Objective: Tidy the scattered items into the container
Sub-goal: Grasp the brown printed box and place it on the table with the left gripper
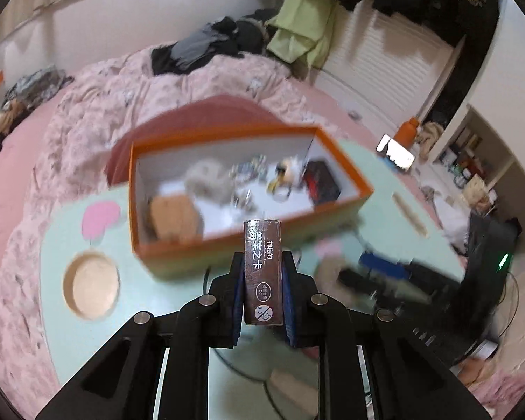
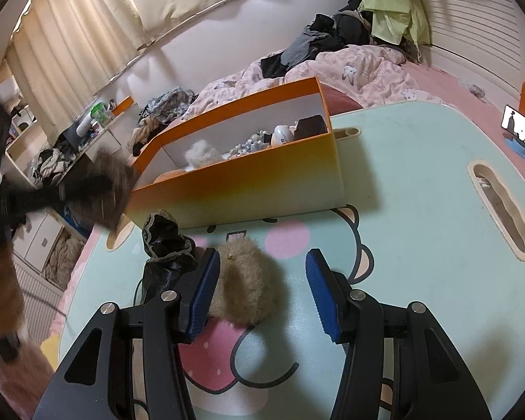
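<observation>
L gripper clamps brown box; R gripper agape round fluffy pompom.

The right gripper stands spread around a tan furry pompom on the mint table, near the orange box.
</observation>
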Action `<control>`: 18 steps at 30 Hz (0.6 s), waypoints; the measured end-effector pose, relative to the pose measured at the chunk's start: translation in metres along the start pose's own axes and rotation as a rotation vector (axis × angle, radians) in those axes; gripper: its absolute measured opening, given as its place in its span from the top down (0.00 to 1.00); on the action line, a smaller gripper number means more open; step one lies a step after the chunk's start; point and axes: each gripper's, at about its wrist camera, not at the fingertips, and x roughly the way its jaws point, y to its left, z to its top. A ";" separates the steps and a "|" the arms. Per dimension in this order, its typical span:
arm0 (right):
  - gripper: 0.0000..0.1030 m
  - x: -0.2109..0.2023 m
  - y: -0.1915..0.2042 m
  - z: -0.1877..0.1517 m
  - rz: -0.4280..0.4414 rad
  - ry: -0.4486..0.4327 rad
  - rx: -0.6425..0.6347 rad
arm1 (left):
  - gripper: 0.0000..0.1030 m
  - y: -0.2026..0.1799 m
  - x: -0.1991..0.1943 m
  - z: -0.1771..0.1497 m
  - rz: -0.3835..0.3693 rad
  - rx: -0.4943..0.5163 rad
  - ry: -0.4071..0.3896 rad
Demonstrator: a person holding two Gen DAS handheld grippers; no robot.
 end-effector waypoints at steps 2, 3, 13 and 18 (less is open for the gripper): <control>0.49 0.000 0.000 0.000 -0.001 0.000 0.002 | 0.83 0.008 0.006 -0.012 -0.004 -0.031 0.000; 0.49 0.000 0.000 0.000 -0.001 0.001 0.002 | 0.83 0.012 0.011 -0.018 -0.004 -0.045 0.004; 0.49 -0.001 -0.001 0.001 -0.006 0.001 0.012 | 0.33 0.029 0.027 -0.040 0.055 -0.155 -0.093; 0.49 -0.003 0.001 0.002 -0.012 -0.008 0.001 | 0.19 0.023 0.015 -0.047 0.116 -0.169 -0.180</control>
